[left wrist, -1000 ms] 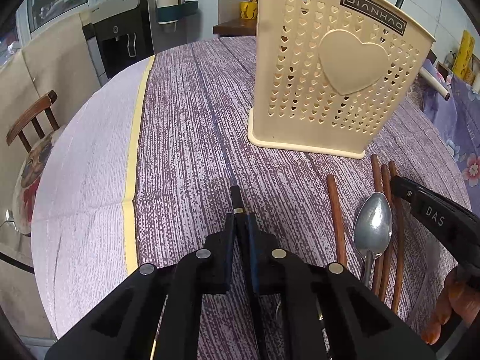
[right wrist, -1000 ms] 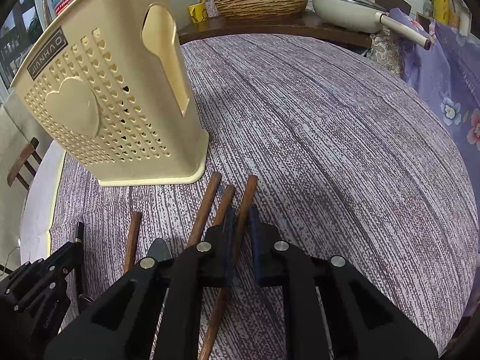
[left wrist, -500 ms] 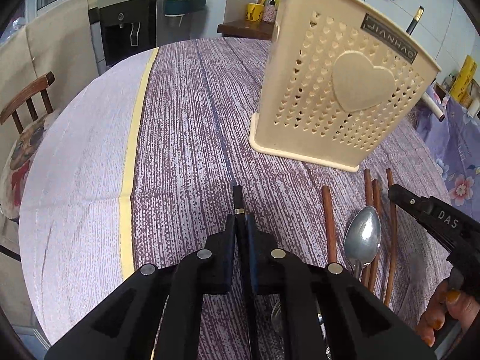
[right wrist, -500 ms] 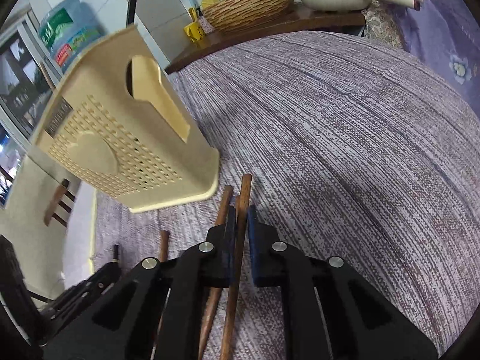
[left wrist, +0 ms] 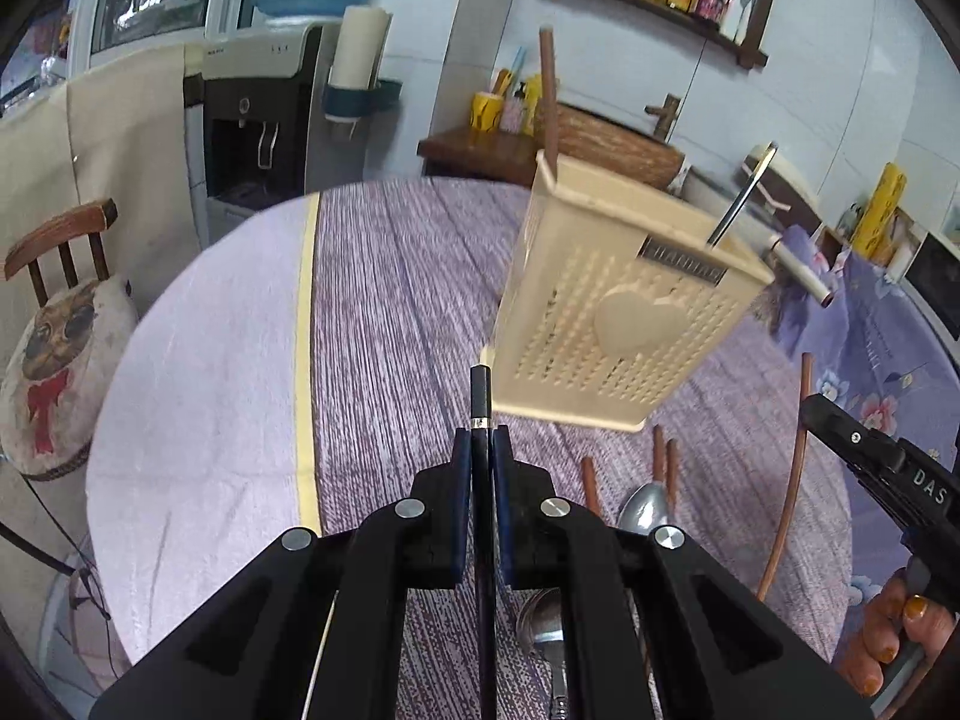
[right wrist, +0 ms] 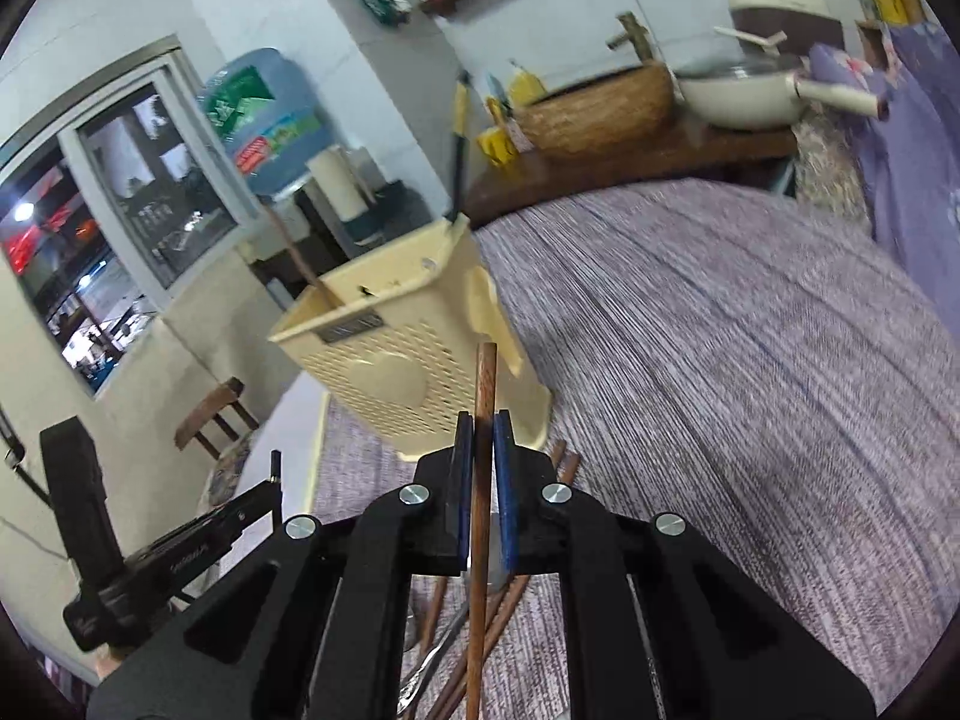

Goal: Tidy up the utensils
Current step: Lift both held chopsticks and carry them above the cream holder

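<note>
Ahead of the left gripper [left wrist: 480, 450], clamped on a black chopstick [left wrist: 480, 396], the cream utensil holder [left wrist: 624, 312] stands close on the tablecloth [left wrist: 390, 312], brown chopsticks [left wrist: 660, 462] and spoon [left wrist: 645, 507] beside. From the right wrist, the right gripper [right wrist: 478, 450] pinches a brown chopstick [right wrist: 483, 384], its tip before the holder [right wrist: 384, 372].

Two tongs: the left tongs [left wrist: 480, 450] and the right tongs [right wrist: 483, 450]. One cream utensil holder [left wrist: 612, 324] on the worktop [left wrist: 390, 300]. One black chopstick [left wrist: 481, 402] clamped, one more upright in the holder [right wrist: 459, 144]. Brown chopsticks: one clamped [right wrist: 483, 396], one in the holder [left wrist: 547, 102], three lying loose [left wrist: 660, 462]. Two spoons [left wrist: 645, 510]
</note>
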A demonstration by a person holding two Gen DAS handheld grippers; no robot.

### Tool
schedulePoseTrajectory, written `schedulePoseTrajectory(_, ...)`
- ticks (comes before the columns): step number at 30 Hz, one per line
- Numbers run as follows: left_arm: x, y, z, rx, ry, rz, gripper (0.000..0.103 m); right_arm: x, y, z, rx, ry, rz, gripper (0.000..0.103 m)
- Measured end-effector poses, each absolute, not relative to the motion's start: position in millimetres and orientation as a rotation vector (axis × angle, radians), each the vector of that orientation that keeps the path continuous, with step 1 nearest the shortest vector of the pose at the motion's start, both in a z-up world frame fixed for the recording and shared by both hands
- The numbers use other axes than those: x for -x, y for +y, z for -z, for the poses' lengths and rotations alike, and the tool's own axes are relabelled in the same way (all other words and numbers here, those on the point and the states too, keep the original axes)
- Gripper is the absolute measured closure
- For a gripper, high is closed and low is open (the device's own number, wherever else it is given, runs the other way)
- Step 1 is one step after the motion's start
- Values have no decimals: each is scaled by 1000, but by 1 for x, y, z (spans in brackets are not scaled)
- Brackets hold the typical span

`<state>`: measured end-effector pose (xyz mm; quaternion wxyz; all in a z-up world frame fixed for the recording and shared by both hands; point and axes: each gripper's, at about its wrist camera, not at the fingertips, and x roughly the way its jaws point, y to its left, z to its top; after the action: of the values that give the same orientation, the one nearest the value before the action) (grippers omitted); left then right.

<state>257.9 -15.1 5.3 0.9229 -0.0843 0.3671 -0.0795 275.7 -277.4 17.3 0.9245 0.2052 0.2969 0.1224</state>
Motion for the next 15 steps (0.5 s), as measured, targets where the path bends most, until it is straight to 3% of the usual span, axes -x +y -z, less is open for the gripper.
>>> schedulePoseTrajectory(15, -228, -3, -65, 169, 552, 178, 95, -233, -279, -77, -324, 478, -342, 95)
